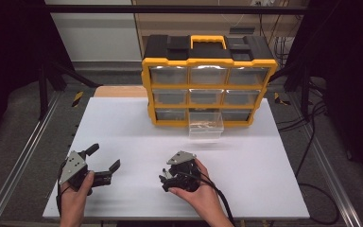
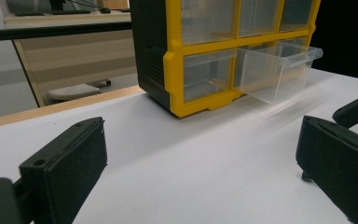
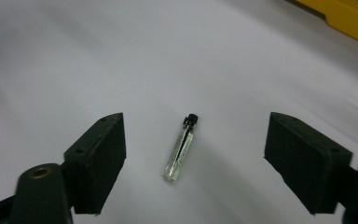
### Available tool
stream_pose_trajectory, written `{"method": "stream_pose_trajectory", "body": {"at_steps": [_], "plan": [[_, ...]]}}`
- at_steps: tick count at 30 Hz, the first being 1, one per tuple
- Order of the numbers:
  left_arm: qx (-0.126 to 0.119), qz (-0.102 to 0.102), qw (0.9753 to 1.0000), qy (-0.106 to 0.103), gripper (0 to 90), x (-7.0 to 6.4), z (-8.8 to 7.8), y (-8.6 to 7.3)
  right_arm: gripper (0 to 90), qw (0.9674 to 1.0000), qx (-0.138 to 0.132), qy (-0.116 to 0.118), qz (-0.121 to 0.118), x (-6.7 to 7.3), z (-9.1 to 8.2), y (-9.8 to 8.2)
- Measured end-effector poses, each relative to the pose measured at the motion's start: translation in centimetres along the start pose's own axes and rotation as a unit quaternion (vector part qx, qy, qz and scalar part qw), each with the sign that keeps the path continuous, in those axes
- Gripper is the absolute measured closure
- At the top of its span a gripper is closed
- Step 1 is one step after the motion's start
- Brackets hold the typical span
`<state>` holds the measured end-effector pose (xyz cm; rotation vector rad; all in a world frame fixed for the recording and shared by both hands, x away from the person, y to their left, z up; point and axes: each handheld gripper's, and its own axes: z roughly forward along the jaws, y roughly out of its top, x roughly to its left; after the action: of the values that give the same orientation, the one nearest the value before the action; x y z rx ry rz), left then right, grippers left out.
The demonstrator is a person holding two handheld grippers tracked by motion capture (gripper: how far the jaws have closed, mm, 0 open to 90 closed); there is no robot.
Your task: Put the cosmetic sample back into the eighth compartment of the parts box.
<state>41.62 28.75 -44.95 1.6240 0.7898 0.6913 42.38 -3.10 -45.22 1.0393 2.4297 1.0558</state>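
A small clear glass vial [image 3: 182, 149] with a black cap lies flat on the white table, between the wide-open jaws of my right gripper [image 3: 200, 154]. In the high view a hand holds that right gripper [image 1: 164, 178] low at the front middle, pointing left. My left gripper [image 1: 105, 158] rests at the front left, open and empty, aimed toward the cabinet. A yellow and black drawer cabinet [image 1: 208, 75] stands at the back centre. Its bottom middle clear drawer [image 1: 206, 127] is pulled out with something brownish inside. In the left gripper view, the open left gripper [image 2: 200, 154] faces the drawer [image 2: 279, 65].
The white table top [image 1: 264, 179] is bare around both grippers. Metal rails [image 1: 23, 156] run along both sides, and cables [image 1: 307, 156] trail on the right. One jaw of the other gripper [image 2: 354, 109] shows at the right edge of the left gripper view.
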Motion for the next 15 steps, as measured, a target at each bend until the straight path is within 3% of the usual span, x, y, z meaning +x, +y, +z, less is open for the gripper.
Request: {"method": "stream_pose_trajectory", "body": {"at_steps": [4, 15], "plan": [[-0.002, -0.002, 1.0000, 0.002, 1.8, 0.16, -0.02, -0.01, 29.6, 0.9999, -0.002, 0.010, -0.005, 0.31, 0.19, -0.09], [0.004, 0.007, 0.9999, -0.007, 1.8, -0.10, 0.45, -0.04, 46.2, 0.9996, 0.015, 0.011, 0.022, -0.20, 0.97, -0.67]]}}
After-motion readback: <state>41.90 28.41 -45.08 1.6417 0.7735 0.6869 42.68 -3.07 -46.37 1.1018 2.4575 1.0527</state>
